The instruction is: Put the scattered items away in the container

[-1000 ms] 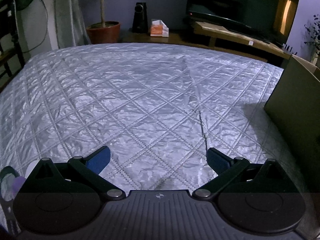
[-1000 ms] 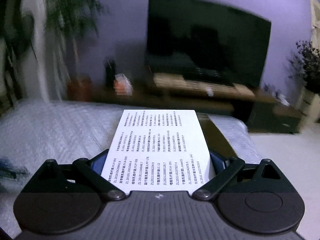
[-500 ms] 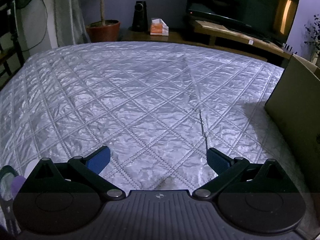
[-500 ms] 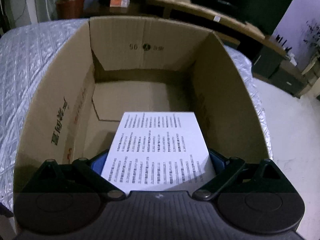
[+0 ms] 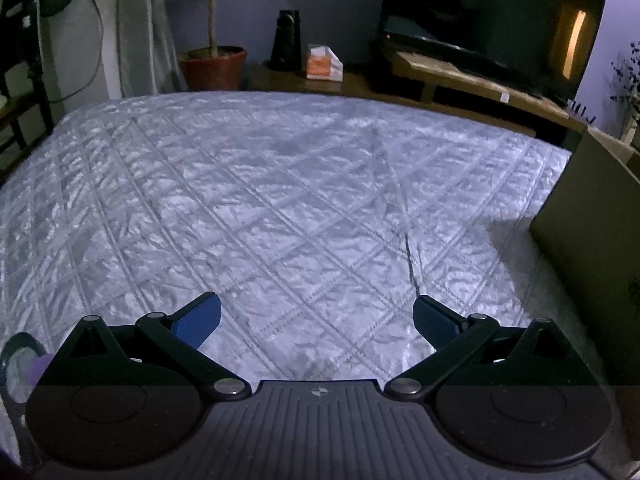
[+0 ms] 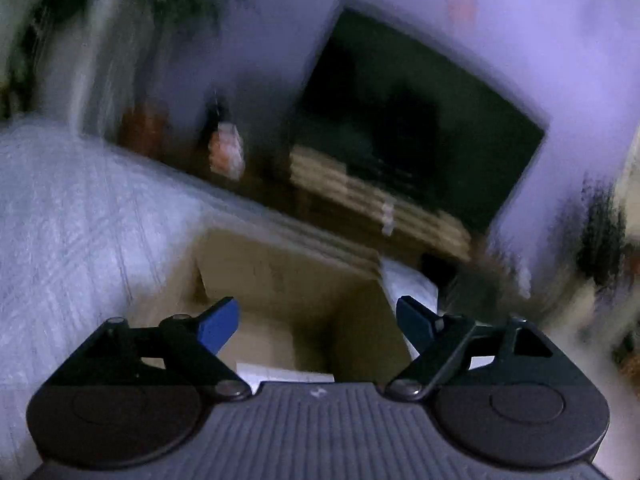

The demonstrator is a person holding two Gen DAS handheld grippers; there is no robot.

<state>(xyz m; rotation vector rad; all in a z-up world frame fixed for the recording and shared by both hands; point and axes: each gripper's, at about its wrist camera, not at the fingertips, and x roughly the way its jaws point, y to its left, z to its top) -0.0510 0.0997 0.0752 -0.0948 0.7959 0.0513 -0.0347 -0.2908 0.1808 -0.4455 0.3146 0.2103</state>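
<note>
Left gripper (image 5: 316, 320) spread wide over the quilted bedspread (image 5: 260, 208), holding nothing. Cardboard box (image 5: 596, 240) at right edge. Right gripper (image 6: 318, 322) parted and empty, jaws just closing partway, above the box (image 6: 280, 276); white printed sheet (image 6: 284, 374) low centre, inside it.

No text, label or number is legible in either view.

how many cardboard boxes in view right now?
1. The cardboard box sits at the bed's right edge in the left view and below the right gripper in the right view.
</note>
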